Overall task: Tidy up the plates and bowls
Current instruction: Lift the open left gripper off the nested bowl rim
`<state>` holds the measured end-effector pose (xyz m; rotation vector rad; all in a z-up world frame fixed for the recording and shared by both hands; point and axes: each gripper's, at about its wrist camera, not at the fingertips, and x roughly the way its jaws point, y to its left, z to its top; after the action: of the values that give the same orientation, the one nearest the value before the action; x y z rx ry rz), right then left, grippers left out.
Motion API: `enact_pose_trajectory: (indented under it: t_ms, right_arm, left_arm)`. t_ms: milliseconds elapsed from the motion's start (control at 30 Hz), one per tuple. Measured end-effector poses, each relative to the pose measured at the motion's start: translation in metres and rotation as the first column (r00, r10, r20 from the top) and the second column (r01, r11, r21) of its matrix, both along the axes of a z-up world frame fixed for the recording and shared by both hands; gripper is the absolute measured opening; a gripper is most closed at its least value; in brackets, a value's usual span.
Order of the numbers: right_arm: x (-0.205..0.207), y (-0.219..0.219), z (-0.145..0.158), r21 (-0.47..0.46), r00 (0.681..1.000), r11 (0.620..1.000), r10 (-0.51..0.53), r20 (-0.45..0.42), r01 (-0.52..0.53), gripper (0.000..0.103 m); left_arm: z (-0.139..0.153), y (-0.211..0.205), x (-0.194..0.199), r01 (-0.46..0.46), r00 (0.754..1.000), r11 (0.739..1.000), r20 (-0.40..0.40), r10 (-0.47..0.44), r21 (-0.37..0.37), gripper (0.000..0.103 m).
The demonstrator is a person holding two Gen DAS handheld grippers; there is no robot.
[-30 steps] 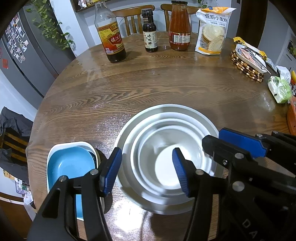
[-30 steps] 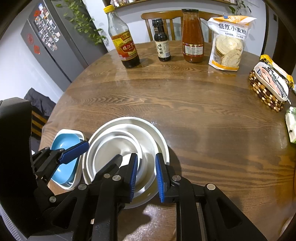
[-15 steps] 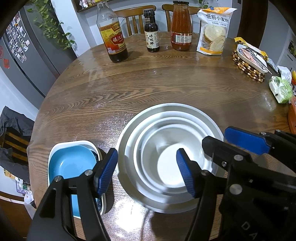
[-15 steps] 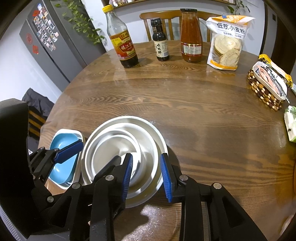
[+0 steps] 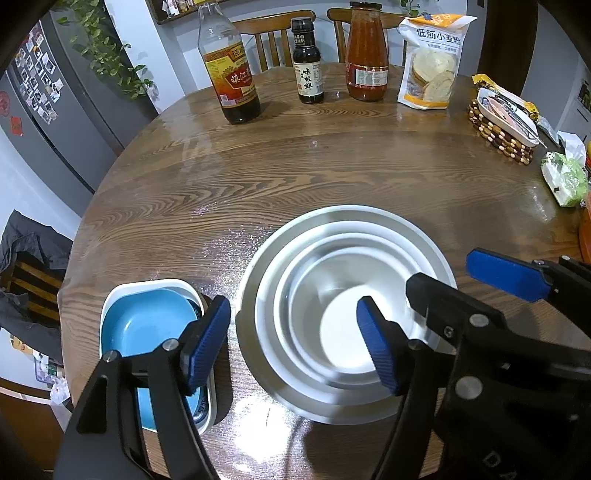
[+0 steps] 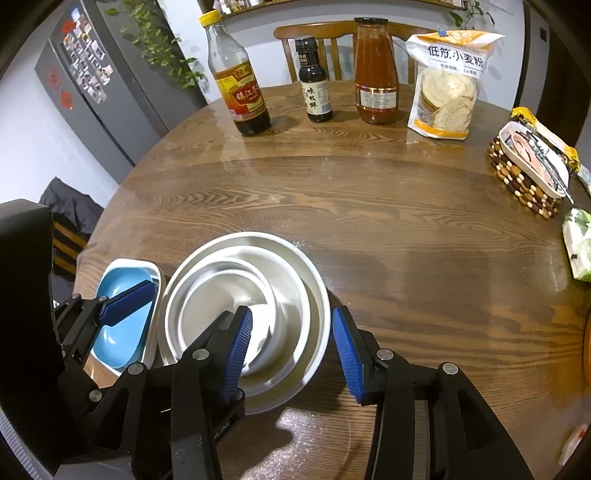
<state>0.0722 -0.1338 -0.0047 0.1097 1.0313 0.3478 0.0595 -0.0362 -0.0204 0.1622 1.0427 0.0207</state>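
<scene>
White bowls (image 5: 343, 306) nest beside a blue dish (image 5: 147, 325) in its white tray (image 5: 147, 285); the bench (image 5: 332, 170) shows brown woodgrain; gripper fingers (image 6: 240, 350) wear ribbed blue pads.

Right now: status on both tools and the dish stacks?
Left tool open, empty. Right tool open, straddling near rim of nested white bowls. Blue dish nested in white tray, beside them. Nothing blocking.

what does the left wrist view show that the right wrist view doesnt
Only the left wrist view shows the left gripper from behind, open over the stacked white bowls, and its full spread. Only the right wrist view shows the right gripper, open, astride the stack's near rim, plus the yellow cap of the vinegar bottle. Both show the blue dish in its white tray beside the stack, the three bottles and the flour bag.
</scene>
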Motion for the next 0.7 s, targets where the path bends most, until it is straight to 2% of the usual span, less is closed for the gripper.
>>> enact_pose_trajectory:
  t_ms: [367, 533, 700]
  right_arm:
    - [-0.0011, 0.0014, 0.0009, -0.005, 1.000, 1.000, -0.001, 0.004, 0.001, 0.049]
    - [-0.0010, 0.0007, 0.0013, -0.009, 1.000, 1.000, -0.008, 0.007, 0.008, 0.056]
    - [-0.0019, -0.0001, 0.0012, -0.011, 1.000, 1.000, -0.011, 0.006, 0.011, 0.058]
  left_arm:
    - [0.0007, 0.0022, -0.0008, -0.017, 1.000, 1.000, 0.004, 0.017, 0.012, 0.080]
    - [0.0010, 0.0036, -0.0006, -0.026, 1.000, 1.000, 0.005, 0.026, 0.015, 0.082]
    - [0.0007, 0.0034, -0.0009, -0.034, 0.999, 0.999, 0.006, 0.034, 0.027, 0.086]
